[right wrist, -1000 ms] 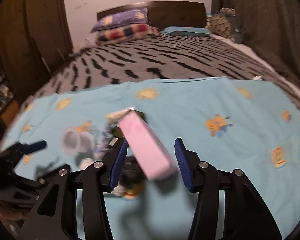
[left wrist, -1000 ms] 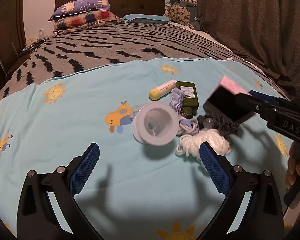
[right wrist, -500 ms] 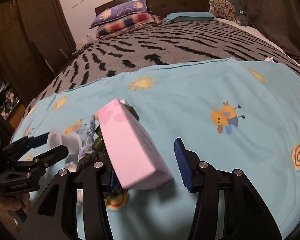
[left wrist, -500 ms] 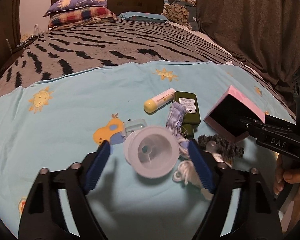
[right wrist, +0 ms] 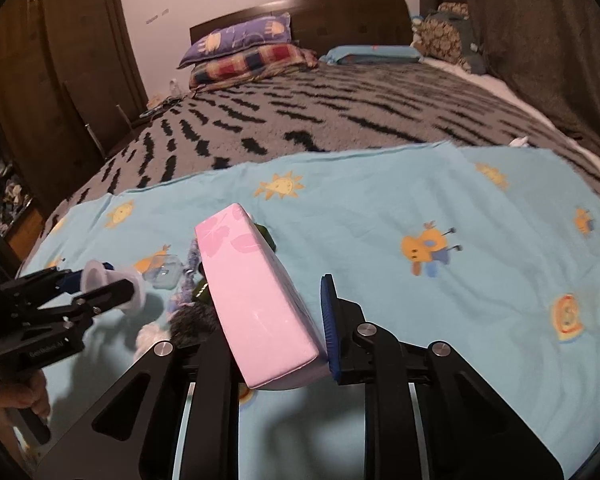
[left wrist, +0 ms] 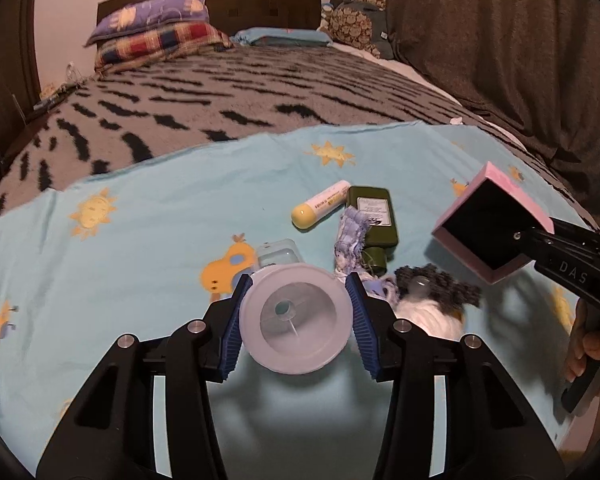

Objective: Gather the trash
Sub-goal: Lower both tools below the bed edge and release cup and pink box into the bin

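White plastic spool: lying on the blue sheet just left of the yarn pile, axis toward the left gripper, whose closing jaws flank its rim; right gripper closing on the pink box.

left tongs closing around spool, right tongs closing on pink box

Both views are dim and warm-toned, lit from above and behind the cameras. Soft dark shadows fall on the blue sheet below the left gripper and beneath the pink box. Fisheye distortion bows the bed and blackens the corners. The striped blanket is smeared, and the white yarn is blurred. No glare shows.
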A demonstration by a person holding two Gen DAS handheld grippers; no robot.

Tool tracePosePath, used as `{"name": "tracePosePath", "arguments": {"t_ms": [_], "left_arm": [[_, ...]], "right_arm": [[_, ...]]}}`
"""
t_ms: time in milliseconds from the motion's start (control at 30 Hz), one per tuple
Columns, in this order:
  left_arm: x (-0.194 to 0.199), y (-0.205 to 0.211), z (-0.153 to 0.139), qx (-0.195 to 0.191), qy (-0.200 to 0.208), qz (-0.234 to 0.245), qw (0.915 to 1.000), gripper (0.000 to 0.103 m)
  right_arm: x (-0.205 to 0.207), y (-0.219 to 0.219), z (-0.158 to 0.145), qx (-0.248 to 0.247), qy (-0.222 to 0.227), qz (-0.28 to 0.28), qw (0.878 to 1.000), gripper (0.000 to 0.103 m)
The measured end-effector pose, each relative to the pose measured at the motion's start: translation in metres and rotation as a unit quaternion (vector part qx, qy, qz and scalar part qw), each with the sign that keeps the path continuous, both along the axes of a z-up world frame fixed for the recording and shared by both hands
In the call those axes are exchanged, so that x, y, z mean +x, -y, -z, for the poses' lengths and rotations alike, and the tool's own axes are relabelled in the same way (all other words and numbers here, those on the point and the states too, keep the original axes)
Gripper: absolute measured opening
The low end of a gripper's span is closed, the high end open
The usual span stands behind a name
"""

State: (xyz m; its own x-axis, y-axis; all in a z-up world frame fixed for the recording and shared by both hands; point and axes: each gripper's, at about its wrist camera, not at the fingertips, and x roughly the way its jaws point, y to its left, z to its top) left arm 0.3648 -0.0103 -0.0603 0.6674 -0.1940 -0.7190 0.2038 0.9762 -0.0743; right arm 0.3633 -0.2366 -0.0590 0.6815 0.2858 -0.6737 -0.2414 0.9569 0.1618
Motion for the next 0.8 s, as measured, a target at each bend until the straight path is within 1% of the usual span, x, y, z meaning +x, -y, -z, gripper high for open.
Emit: {"name": "tracePosePath", "arguments": {"t_ms": [167,233,267,400,500,600,733,800], "left_arm": [[-0.048,0.001,-0.036,-0.003,0.031,0.013,0.9994,0.045],[-0.071,0.003,-0.049,-0.012,0.040,0.020,0.9989,0.045],[-0.088,0.005,-0.055,-0.018,0.046,0.026,0.9985,0.045],[-0.138,0.008,-0.068,-0.034,0.055,0.038,0.9972,0.045],[-0.175,0.008,-0.071,-0.043,0.058,0.044,0.9964,0.045],[-0.214,0.010,-0.068,-0.044,0.059,0.053,0.9959,0.045],[-0.264,0.012,-0.056,-0.045,0.055,0.068,0.9952,0.045],[-0.284,0.013,-0.047,-0.045,0.051,0.074,0.9949,0.045]], "right_arm": [[-0.048,0.001,-0.030,-0.024,0.025,0.006,0.999,0.020],[-0.073,0.001,-0.041,-0.032,0.033,0.009,0.999,0.020],[-0.086,0.002,-0.046,-0.034,0.037,0.010,0.999,0.020],[-0.133,0.004,-0.060,-0.030,0.046,0.011,0.998,0.020],[-0.172,0.006,-0.067,-0.026,0.053,0.013,0.998,0.020],[-0.211,0.011,-0.068,-0.019,0.056,0.018,0.998,0.020],[-0.259,0.018,-0.055,-0.010,0.048,0.019,0.999,0.020],[-0.283,0.021,-0.040,-0.006,0.036,0.017,0.999,0.020]]}}
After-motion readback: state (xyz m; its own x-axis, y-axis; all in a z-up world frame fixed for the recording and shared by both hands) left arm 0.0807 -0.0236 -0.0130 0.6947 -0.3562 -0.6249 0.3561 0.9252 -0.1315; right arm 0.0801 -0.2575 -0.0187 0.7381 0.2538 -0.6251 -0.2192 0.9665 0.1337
